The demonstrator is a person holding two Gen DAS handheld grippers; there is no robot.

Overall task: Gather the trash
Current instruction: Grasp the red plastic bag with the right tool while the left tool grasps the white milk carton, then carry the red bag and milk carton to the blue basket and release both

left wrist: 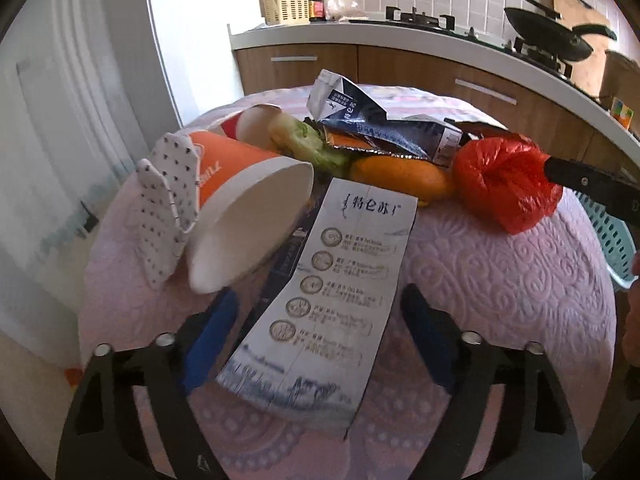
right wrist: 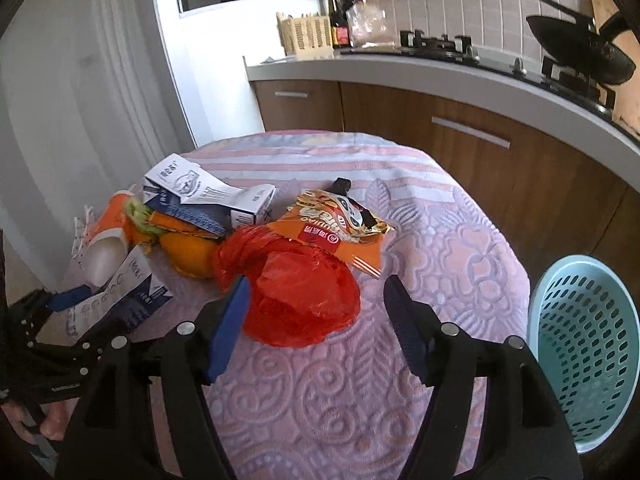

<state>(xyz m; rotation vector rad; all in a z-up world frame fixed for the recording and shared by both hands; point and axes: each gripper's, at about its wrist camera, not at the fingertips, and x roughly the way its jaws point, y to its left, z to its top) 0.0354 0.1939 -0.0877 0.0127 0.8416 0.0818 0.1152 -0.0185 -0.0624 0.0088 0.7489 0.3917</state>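
Observation:
A pile of trash lies on the pink quilted table. My left gripper is open, its fingers on either side of a flattened white milk carton. Beside the carton lie an orange paper cup on its side, a dotted white wrapper, a crushed blue carton, vegetable scraps and orange peel. My right gripper is open around a crumpled red plastic bag, which also shows in the left wrist view. An orange snack bag lies just behind it.
A light blue perforated basket stands at the table's right edge. Behind the table runs a kitchen counter with wooden cabinets, a gas stove, a black wok, bottles and a cream basket.

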